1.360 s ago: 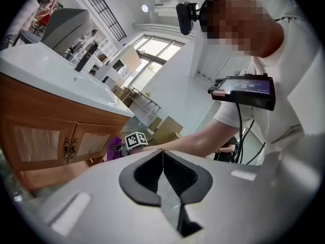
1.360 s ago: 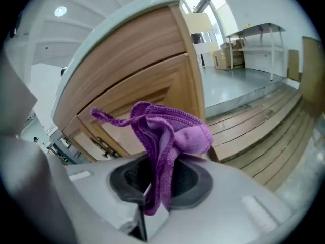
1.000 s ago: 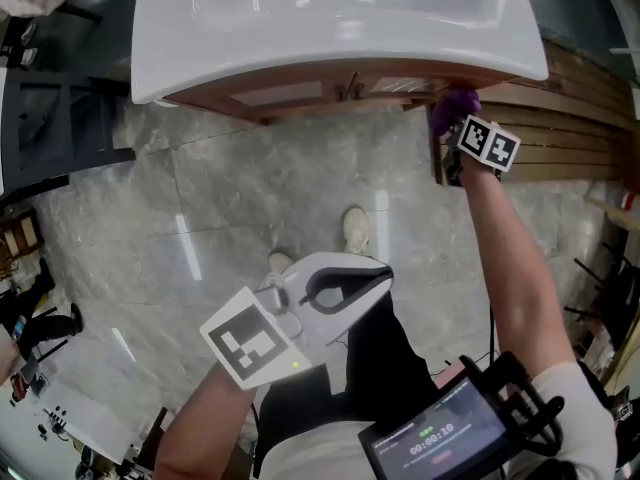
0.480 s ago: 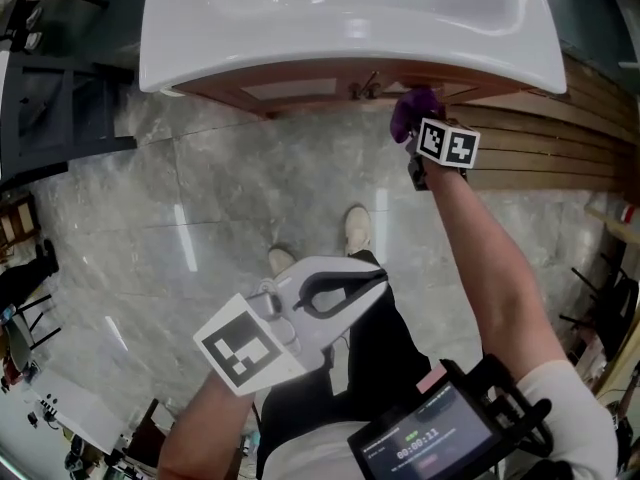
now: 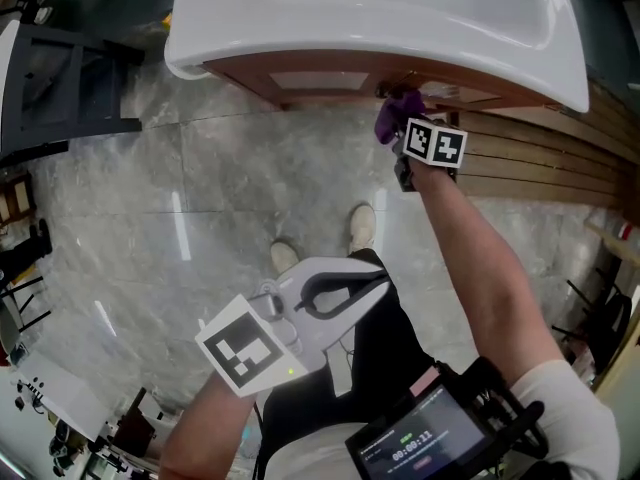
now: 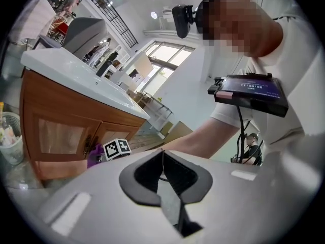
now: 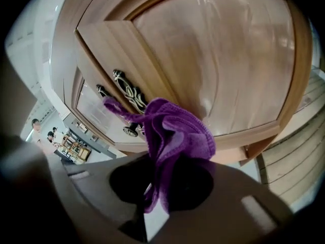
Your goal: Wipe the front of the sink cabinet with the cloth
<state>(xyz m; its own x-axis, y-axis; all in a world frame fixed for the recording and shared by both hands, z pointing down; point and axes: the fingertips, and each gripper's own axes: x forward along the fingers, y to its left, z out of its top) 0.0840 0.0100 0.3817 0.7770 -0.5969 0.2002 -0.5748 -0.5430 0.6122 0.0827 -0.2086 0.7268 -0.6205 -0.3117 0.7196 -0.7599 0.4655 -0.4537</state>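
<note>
- Holding the purple cloth (image 7: 175, 131) is the right gripper (image 7: 152, 197): its jaws are closed on the lower part of the cloth, and the bunched upper part stands out in front of them.
- Pressing is what I cannot confirm: the cloth is at the wooden door (image 7: 218, 60) of the sink cabinet (image 5: 330, 78), just beside the metal handles (image 7: 127, 93), and it seems to touch the wood.
- The left gripper (image 6: 162, 174) hangs low near the person's body, well apart from the cabinet, with its jaws together and nothing between them.
- The cloth looks soft, light and limp, so it folds over itself and one loose tail points toward the handles.
- In my judgement the hold low on the bunch is good, because a thick pad remains free for wiping.
- A soft cloth can slip out slowly under rubbing, so the grip should be firm.
- The loose tail may catch on the ornate handles; wiping around them needs care.
- The door surface looks smooth and glossy, so the cloth should slide easily.
</note>
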